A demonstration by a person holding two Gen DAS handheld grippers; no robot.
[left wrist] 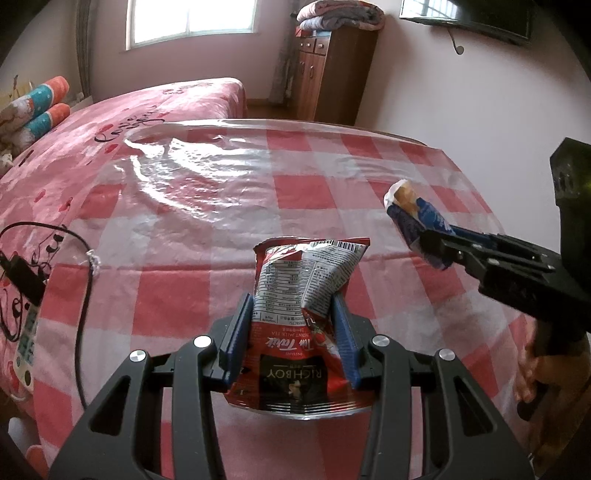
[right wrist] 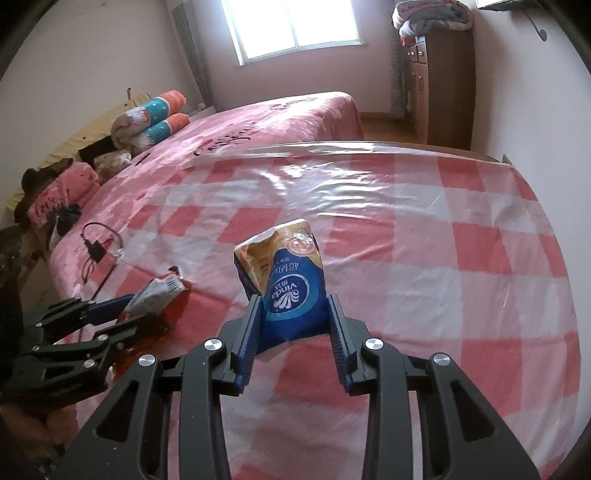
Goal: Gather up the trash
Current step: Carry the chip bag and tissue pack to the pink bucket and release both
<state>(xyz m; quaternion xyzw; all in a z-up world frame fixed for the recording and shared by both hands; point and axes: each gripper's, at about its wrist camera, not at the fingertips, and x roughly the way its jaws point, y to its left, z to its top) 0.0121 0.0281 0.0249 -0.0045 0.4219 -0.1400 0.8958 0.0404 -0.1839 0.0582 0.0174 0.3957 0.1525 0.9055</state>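
Both sets of jaws were found closed on trash, each raised above the table. The left gripper [left wrist: 293, 317] was clamped on a red and silver milk tea packet [left wrist: 303, 291], its blue pads [left wrist: 236, 332] pressed against the packet's two sides. The packet was held upright between the fingers, crumpled, with its printed label inverted in the left wrist view. From the right wrist view the same packet [right wrist: 155, 291] was observed at the tip of the left gripper [right wrist: 122, 314], low and to the left, above the table's near edge.

The right gripper [right wrist: 293, 317] was clamped on a blue and gold tissue pack [right wrist: 284, 280], which was torn open at its top. In the left wrist view this pack [left wrist: 413, 218] was seen projecting from the right gripper [left wrist: 436, 243], at the right side and clear of the cloth.

A red and white checked tablecloth [left wrist: 295, 184] under a clear plastic sheet was noted on the table. A pink bed [left wrist: 155, 107] was recorded just beyond it, with rolled bolsters [right wrist: 159, 118] at its head. A black charger with its cable [left wrist: 26, 277] and a remote control [left wrist: 26, 343] were lying on the bed at the left. A wooden cabinet [right wrist: 439, 81] with folded quilts [right wrist: 432, 16] on top was standing against the far wall beside the window [right wrist: 295, 26].
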